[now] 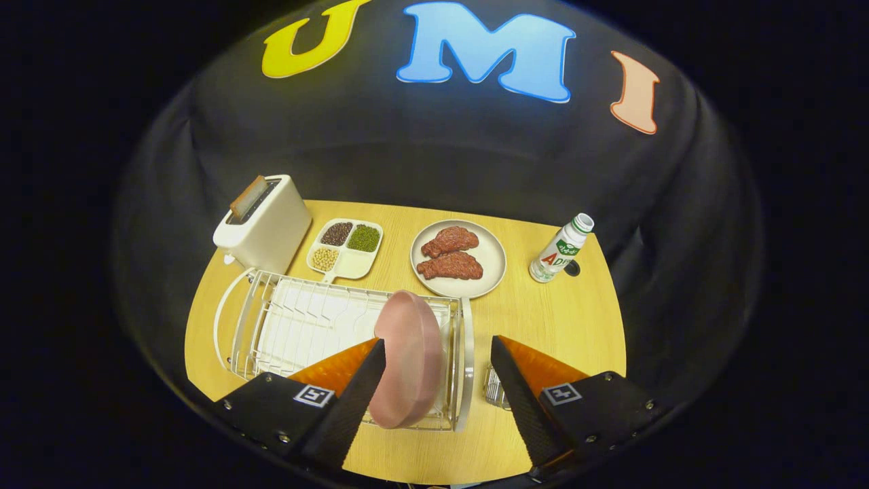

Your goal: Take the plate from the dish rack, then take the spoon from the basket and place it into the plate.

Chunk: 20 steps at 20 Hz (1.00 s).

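Fingers of my gripper (438, 353) are standing wide apart, holding nothing, while I am looking at the pink plate (409, 358) sitting upright in the dish rack (299, 326) just beside the left finger. Beside the right finger, a basket (495, 388) is peeking out.

I see a matt pink plate (409, 358) in a glossy white wire rack (299, 326), on a smooth pale wood-grain table (557, 319). The toaster (263, 223) looks like smooth cream plastic, the bottle (561, 249) clear plastic. My gripper (438, 356) hangs with fingers apart.
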Each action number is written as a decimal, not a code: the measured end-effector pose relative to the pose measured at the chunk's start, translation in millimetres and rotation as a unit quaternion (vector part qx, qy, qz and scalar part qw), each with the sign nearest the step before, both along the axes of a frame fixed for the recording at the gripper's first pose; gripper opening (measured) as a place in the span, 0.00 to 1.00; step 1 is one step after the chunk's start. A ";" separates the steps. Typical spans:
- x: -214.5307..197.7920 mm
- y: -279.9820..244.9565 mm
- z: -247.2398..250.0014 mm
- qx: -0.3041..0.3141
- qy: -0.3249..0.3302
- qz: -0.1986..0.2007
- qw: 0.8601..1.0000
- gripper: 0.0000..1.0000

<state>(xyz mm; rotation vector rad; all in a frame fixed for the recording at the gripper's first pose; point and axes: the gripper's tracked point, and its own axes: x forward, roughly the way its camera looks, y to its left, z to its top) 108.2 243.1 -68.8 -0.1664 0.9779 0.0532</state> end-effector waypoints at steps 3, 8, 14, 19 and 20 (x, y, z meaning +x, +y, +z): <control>5.4 -0.2 -14.6 -0.005 0.019 -0.012 1.000 0.91; 9.9 -9.0 -39.8 -0.006 0.047 -0.060 0.997 0.85; 9.2 -15.4 -51.7 -0.026 0.059 -0.120 0.991 0.19; 4.4 -6.8 -43.8 -0.076 0.065 -0.110 0.989 0.13; 4.2 -4.6 -39.6 -0.092 0.063 -0.111 0.987 0.13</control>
